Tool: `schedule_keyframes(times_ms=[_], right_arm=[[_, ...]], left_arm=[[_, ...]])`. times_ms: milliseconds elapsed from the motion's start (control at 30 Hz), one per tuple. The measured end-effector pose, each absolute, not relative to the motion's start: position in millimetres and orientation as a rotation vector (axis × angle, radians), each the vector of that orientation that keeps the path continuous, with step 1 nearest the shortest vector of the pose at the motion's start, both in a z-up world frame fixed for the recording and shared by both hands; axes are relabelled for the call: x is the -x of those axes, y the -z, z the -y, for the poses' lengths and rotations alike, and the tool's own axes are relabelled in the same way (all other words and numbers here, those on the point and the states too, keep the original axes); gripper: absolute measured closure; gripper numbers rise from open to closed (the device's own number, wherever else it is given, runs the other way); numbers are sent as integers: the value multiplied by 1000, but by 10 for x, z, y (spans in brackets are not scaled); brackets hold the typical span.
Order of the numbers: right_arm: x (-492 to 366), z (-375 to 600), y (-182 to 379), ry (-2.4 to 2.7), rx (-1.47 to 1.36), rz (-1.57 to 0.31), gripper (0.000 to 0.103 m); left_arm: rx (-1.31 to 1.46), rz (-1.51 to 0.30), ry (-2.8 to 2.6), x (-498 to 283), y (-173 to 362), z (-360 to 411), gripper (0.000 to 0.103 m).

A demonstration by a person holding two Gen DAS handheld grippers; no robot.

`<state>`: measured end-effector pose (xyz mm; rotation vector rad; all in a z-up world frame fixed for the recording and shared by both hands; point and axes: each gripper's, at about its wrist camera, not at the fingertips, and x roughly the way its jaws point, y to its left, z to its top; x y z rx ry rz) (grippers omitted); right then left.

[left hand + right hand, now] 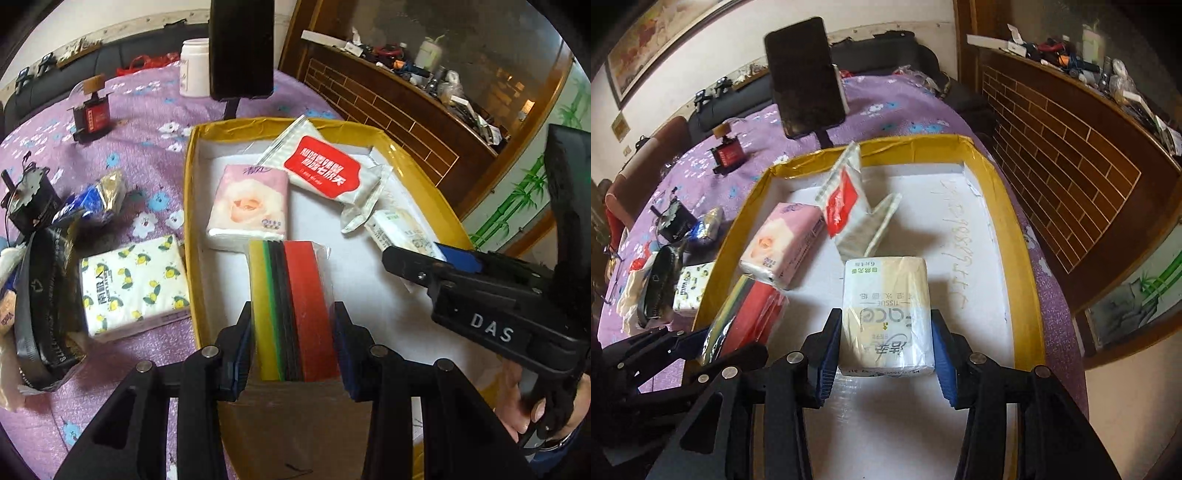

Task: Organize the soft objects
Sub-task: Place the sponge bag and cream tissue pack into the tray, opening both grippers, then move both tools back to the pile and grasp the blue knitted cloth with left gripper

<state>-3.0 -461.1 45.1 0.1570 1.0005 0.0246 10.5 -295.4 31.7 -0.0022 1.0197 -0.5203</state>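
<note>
Over the yellow-edged box, the left hand-held gripper pinches a pack of sponges, yellow, green, black and red. Beside it, the right hand-held gripper has a cream tissue pack between its blue pads, but I cannot tell if they press it. A pink tissue pack and a red-label wipes pack lie inside the box. A lemon-print tissue pack sits outside on the purple worktop.

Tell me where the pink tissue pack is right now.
The pink tissue pack lies inside the yellow box, near its left wall in the left wrist view, between the red-label pack and the sponge pack.
</note>
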Motion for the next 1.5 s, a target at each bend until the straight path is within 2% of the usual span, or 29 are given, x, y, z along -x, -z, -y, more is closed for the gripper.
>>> schedule_keyframes(times_ms=[100,133,233,300,800,1067,1500], right_arm=[[18,4624,-450,-17,-157,-1013,52],[22,4631,-455,-15,-158,-1011,48],[53,4642,-497,-9,-160,-994,41],[79,4645,-534,-2,-158,-980,40],[334,4353,-870,-74,-199,-867,39],[417,3711,-977,-188,-121,-837,38],[579,2577,-854,-368,-3,-860,38]], left_arm=[[-7,-1015,520,-98,-316,2969,63],[-3,-1014,526,-98,-318,2967,62],[8,-1003,535,-83,-342,2950,54],[18,-995,536,-74,-368,2930,48],[55,-894,553,219,-739,2542,47],[94,-823,494,458,-879,1973,47],[157,-709,335,843,-986,772,40]])
